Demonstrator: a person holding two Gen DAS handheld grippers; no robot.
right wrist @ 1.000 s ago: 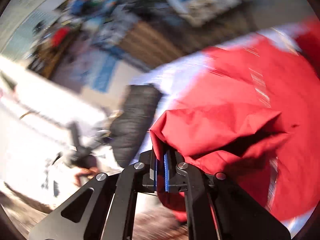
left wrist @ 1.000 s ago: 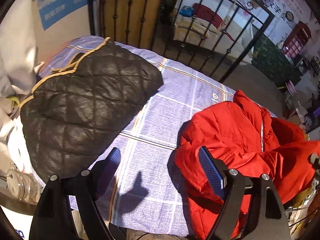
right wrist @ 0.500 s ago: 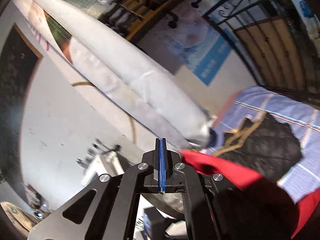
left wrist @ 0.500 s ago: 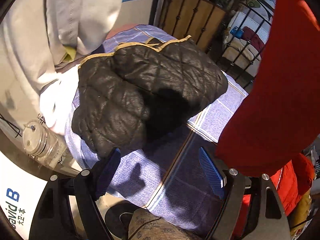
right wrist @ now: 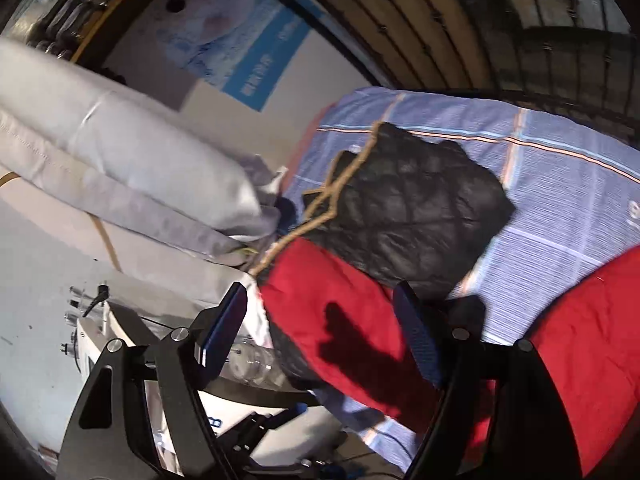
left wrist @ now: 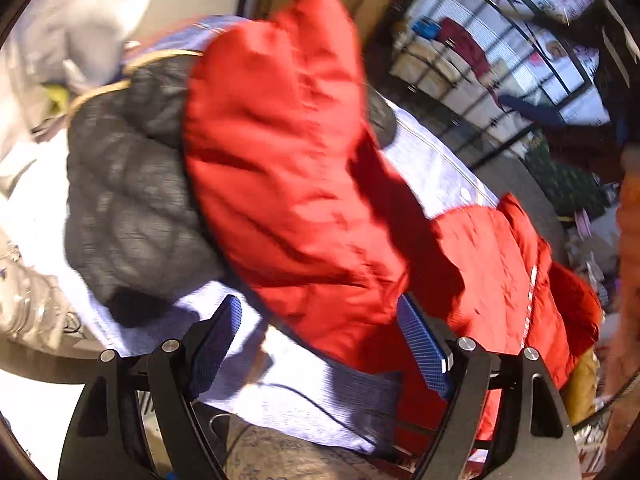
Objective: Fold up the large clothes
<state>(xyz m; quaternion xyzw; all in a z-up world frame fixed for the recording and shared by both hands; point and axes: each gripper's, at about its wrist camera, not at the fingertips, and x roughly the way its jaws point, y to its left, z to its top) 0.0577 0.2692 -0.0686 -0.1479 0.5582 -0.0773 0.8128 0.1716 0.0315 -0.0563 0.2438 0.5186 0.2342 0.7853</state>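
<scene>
A red puffy jacket (left wrist: 288, 168) lies spread over the blue plaid sheet (left wrist: 436, 176), one part flung across a folded black quilted jacket (left wrist: 128, 200) at the left. My left gripper (left wrist: 320, 344) is open and empty, just short of the red jacket's near edge. In the right wrist view the red jacket (right wrist: 340, 312) overlaps the near corner of the black jacket (right wrist: 408, 208). My right gripper (right wrist: 324, 332) is open and empty, its fingers either side of the red fabric's end, above it.
A grey pillow (right wrist: 132, 152) lies left of the black jacket. A black iron bed frame (left wrist: 500, 92) and wooden panel (right wrist: 420, 32) stand behind the bed. A clear plastic bottle (right wrist: 252, 360) lies below the bed's left edge.
My right gripper, shut on the red jacket a second ago, swung it up and left over the black jacket, then opened and let it go. My left gripper stayed open.
</scene>
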